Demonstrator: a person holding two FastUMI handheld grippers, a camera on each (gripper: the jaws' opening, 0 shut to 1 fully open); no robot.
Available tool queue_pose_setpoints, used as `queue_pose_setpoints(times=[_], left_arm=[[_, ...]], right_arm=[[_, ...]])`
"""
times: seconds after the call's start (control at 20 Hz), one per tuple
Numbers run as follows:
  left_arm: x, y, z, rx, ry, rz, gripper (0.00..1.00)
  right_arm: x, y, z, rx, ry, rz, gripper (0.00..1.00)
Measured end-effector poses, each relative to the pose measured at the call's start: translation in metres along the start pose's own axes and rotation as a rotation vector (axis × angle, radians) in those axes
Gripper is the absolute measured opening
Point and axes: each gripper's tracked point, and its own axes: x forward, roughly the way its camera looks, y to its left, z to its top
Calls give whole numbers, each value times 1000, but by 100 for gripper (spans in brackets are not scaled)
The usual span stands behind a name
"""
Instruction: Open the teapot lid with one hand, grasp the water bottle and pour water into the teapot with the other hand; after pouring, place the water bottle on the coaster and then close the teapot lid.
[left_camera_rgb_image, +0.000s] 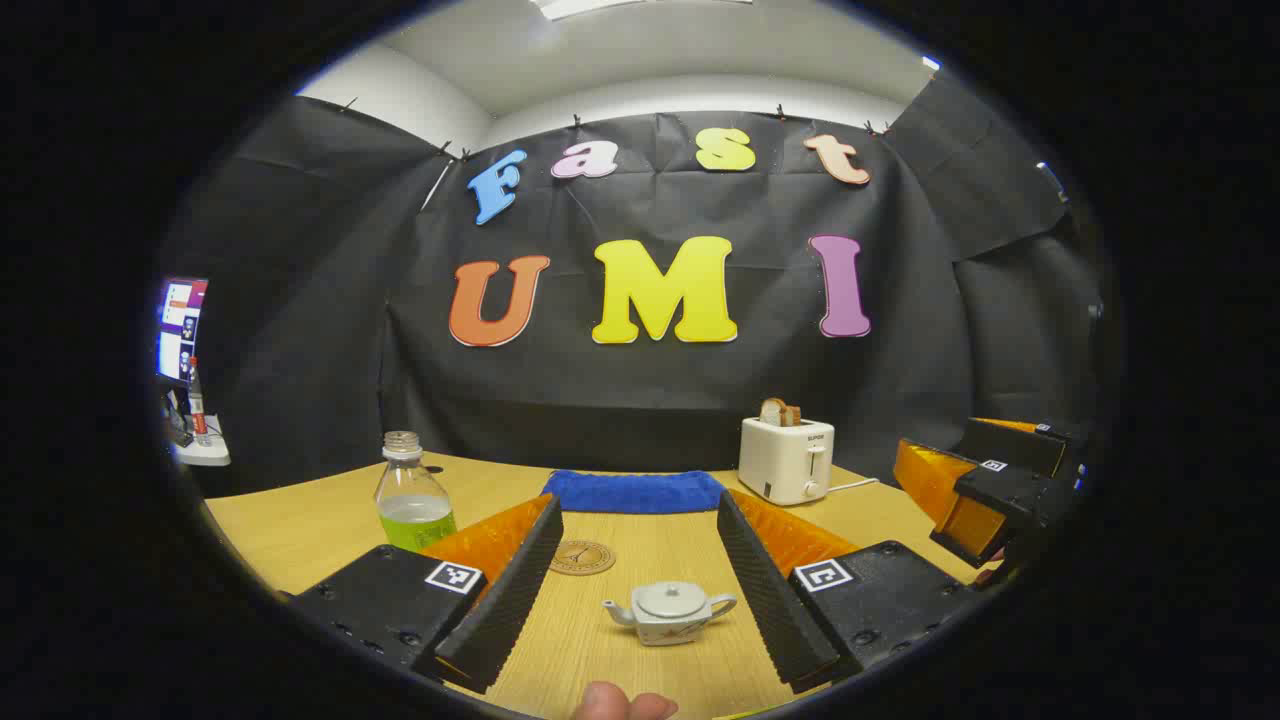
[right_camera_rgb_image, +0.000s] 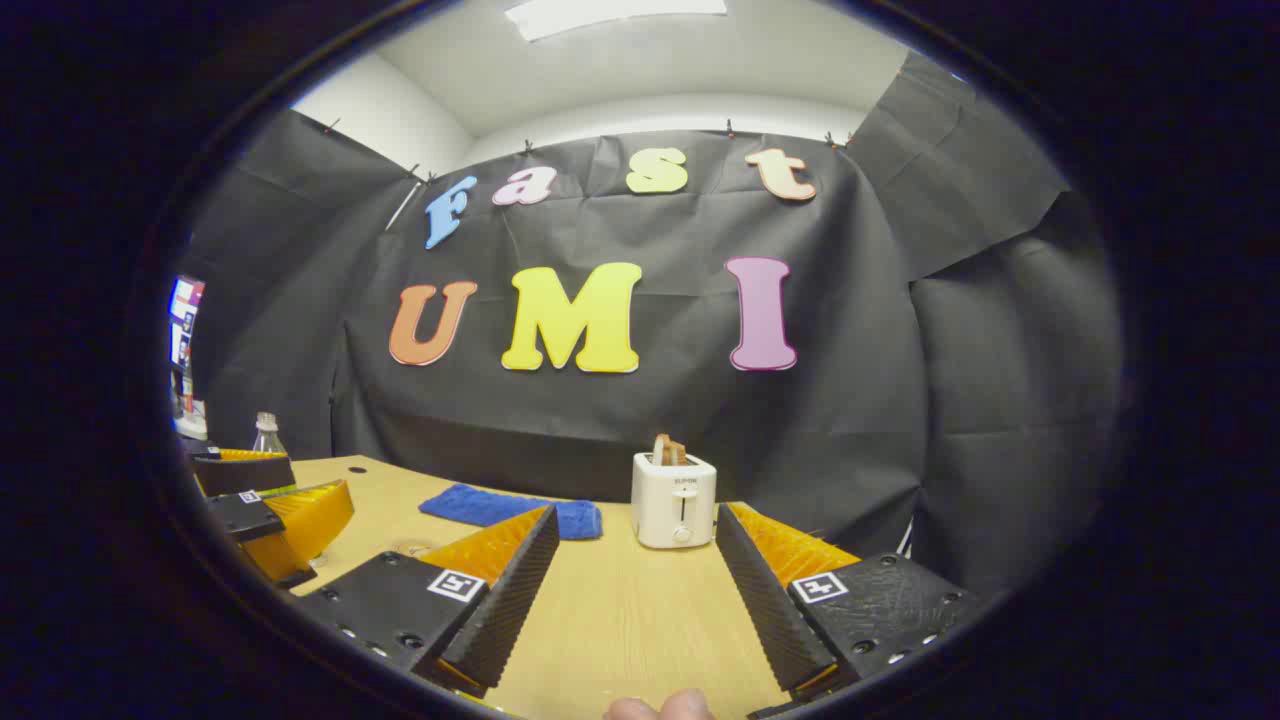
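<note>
A small white teapot (left_camera_rgb_image: 670, 611) with its lid (left_camera_rgb_image: 672, 598) on sits on the wooden table, between the fingers of my open left gripper (left_camera_rgb_image: 640, 600) and a little ahead of them. A round brown coaster (left_camera_rgb_image: 582, 557) lies just beyond it to the left. The uncapped water bottle (left_camera_rgb_image: 410, 495) with green liquid stands upright at the left, behind the left finger. My right gripper (right_camera_rgb_image: 635, 595) stands open over bare table with nothing between its fingers. The right gripper (left_camera_rgb_image: 985, 490) also appears at the right of the left gripper view.
A white toaster (left_camera_rgb_image: 787, 459) holding bread stands at the back right, with a folded blue cloth (left_camera_rgb_image: 634, 491) to its left. In the right gripper view the toaster (right_camera_rgb_image: 674, 498) is straight ahead. A thumb tip (left_camera_rgb_image: 620, 703) shows at the bottom.
</note>
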Motion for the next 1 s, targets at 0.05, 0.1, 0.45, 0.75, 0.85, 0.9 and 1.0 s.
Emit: queue_pose_setpoints(times=[0.05, 0.1, 0.45, 0.75, 0.85, 0.9, 1.0], left_arm=[[-2, 4, -2, -7, 1, 10, 97], [-5, 8, -2, -4, 3, 22, 98], [-10, 28, 7, 32, -8, 39, 97], [-10, 45, -6, 28, 25, 49, 97], [-8, 51, -5, 38, 23, 60, 98], [-7, 54, -5, 36, 24, 62, 97], [-7, 57, -10, 30, 34, 62, 97]], right_arm=[[-2, 3, -1, 10, -6, 5, 97], [-5, 5, -2, 12, -3, 10, 97], [-20, 29, -2, -8, -3, 53, 95], [-15, 65, -13, -9, 22, 121, 95], [-13, 73, -17, -3, 31, 128, 97], [-12, 77, -21, -3, 42, 136, 97], [-10, 81, -26, -6, 60, 149, 93]])
